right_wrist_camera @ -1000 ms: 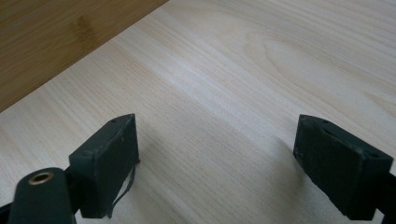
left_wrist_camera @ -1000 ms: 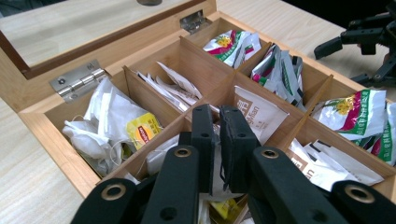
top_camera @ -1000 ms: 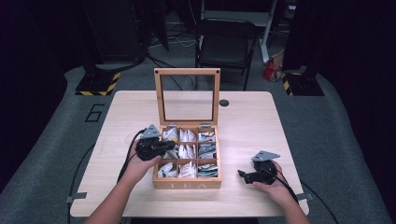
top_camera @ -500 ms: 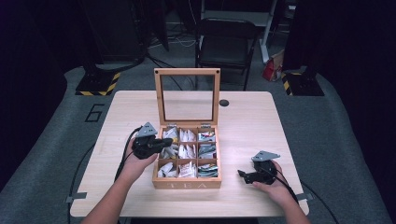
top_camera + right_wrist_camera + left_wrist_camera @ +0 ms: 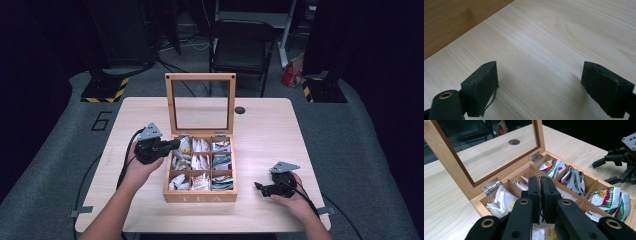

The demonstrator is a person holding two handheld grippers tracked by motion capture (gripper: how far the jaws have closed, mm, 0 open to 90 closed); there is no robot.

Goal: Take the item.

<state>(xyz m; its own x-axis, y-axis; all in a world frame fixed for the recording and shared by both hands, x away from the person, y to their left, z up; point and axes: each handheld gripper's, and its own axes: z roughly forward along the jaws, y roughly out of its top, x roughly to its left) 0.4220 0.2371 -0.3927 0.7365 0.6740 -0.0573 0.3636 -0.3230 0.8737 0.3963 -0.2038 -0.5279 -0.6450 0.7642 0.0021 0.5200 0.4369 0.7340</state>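
A wooden tea box (image 5: 200, 197) stands mid-table with its glass lid (image 5: 169, 105) raised upright. Its nine compartments hold tea bags (image 5: 200, 162). My left gripper (image 5: 176, 144) hovers over the box's left column, jaws shut; in the left gripper view its tips (image 5: 540, 180) meet above the compartments with nothing visible between them. White packets (image 5: 501, 200) and green-and-red packets (image 5: 574, 178) lie below. My right gripper (image 5: 260, 189) rests open on the table to the right of the box, with bare wood between its jaws (image 5: 539, 77). The box's side wall (image 5: 449, 20) runs close by.
The light wooden table (image 5: 265, 130) has a round cable hole (image 5: 240, 110) behind the lid. A black chair (image 5: 242, 40) stands beyond the far edge. A red bag (image 5: 290, 75) lies on the floor near it. Cables trail from both grippers.
My left gripper has drawn slightly back and up from the box's left middle compartment toward the rear left one. The right gripper has stayed still.
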